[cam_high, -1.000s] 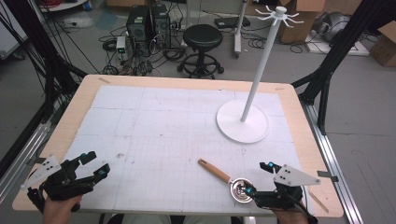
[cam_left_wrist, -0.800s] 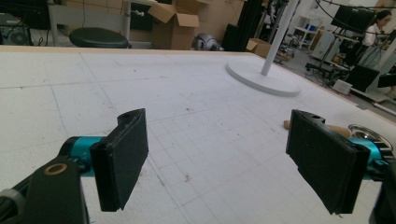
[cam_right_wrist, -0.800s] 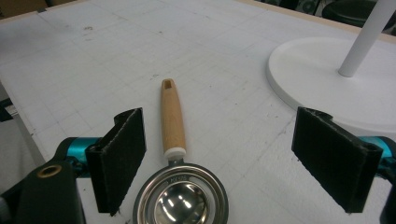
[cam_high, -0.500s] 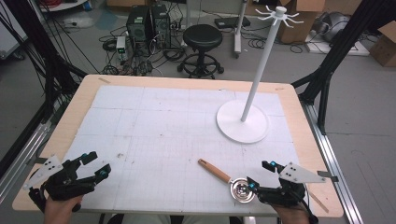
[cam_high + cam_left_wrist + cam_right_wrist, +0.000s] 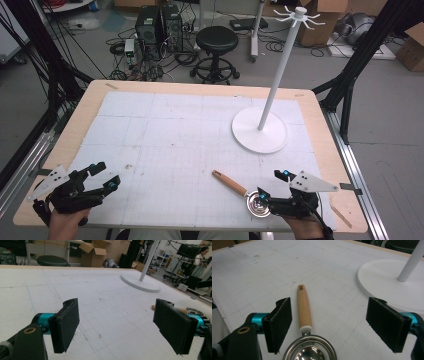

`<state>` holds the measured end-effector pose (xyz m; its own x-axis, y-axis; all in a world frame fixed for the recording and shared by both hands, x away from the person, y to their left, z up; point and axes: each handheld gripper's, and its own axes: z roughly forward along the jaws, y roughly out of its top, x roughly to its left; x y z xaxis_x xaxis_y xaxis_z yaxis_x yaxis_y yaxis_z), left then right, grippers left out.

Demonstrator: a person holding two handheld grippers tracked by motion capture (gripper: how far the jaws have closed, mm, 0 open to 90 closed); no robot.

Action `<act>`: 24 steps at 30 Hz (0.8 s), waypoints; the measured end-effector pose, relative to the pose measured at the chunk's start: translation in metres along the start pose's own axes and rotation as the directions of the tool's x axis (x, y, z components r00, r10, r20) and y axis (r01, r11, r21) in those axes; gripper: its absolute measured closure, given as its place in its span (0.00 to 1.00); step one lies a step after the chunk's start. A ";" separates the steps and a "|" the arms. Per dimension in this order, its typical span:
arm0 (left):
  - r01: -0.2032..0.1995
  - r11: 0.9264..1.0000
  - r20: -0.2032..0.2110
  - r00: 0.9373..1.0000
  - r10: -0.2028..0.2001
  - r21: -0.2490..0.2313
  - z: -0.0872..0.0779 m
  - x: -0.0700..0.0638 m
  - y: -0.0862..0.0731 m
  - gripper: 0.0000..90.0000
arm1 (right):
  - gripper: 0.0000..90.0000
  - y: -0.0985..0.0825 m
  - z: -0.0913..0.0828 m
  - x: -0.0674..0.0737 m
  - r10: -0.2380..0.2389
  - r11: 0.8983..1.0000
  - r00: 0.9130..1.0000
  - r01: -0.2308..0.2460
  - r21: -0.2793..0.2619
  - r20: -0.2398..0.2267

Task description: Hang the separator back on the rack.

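Observation:
A small metal scoop (image 5: 258, 204) with a wooden handle (image 5: 229, 182) lies flat near the table's front edge, right of centre. My right gripper (image 5: 270, 183) stands open just beside its bowl. In the right gripper view the handle (image 5: 304, 307) points away between the jaws, closer to the left one, and the bowl (image 5: 309, 351) lies at the bottom; that gripper (image 5: 333, 322) holds nothing. My left gripper (image 5: 107, 174) is open over the front left corner, and it (image 5: 120, 327) has bare mat between its pads. Behind its right jaw shows part of the scoop (image 5: 193, 311).
A white hook stand (image 5: 280, 65) rises from a round base (image 5: 260, 131) at the right of the white gridded mat (image 5: 175, 135). Its base (image 5: 382, 280) lies just beyond the right gripper. A black stool (image 5: 216, 37) and cables are on the floor behind the table.
My right gripper has shifted slightly left, closer to the scoop's bowl. The left gripper and the scoop have stayed put.

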<state>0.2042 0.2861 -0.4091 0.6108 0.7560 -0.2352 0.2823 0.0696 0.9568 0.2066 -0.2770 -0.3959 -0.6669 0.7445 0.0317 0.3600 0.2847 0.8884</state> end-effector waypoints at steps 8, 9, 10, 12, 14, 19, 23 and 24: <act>-0.014 1.000 0.006 1.000 0.014 0.012 0.002 -0.004 0.000 0.24 | 0.21 0.000 0.019 0.004 -0.012 0.998 0.999 0.015 0.062 -0.044; -0.017 1.000 0.007 1.000 0.016 0.013 0.003 -0.004 0.000 0.24 | 0.21 -0.001 0.022 0.004 -0.018 0.997 0.999 0.022 0.074 -0.050; -0.015 1.000 0.007 1.000 0.015 0.013 0.003 -0.004 0.000 0.24 | 0.21 -0.002 0.026 0.005 -0.018 0.996 0.998 0.023 0.089 -0.059; -0.015 1.000 0.009 1.000 0.015 0.016 0.004 -0.004 0.000 0.24 | 0.21 -0.003 0.031 0.006 -0.025 0.993 0.998 0.032 0.112 -0.066; -0.015 1.000 0.011 1.000 0.015 0.019 0.005 -0.003 0.000 0.24 | 0.22 -0.002 0.040 0.009 -0.036 0.989 0.996 0.046 0.138 -0.076; -0.015 1.000 0.012 1.000 0.015 0.019 0.004 -0.004 0.000 0.24 | 0.26 0.000 0.057 0.014 -0.065 0.979 0.994 0.080 0.187 -0.084; -0.016 1.000 0.014 1.000 0.016 0.019 0.004 -0.004 0.000 0.24 | 0.33 -0.001 0.072 0.017 -0.089 0.966 0.991 0.110 0.235 -0.098; -0.015 1.000 0.015 1.000 0.015 0.020 0.004 -0.004 0.000 0.24 | 0.35 -0.002 0.074 0.017 -0.090 0.963 0.991 0.112 0.244 -0.101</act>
<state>0.2051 0.2807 -0.4089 0.6255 0.7474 -0.2237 0.2876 0.0456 0.9567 0.2426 -0.2202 -0.4311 -0.7590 0.6511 -0.0023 0.4312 0.5054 0.7474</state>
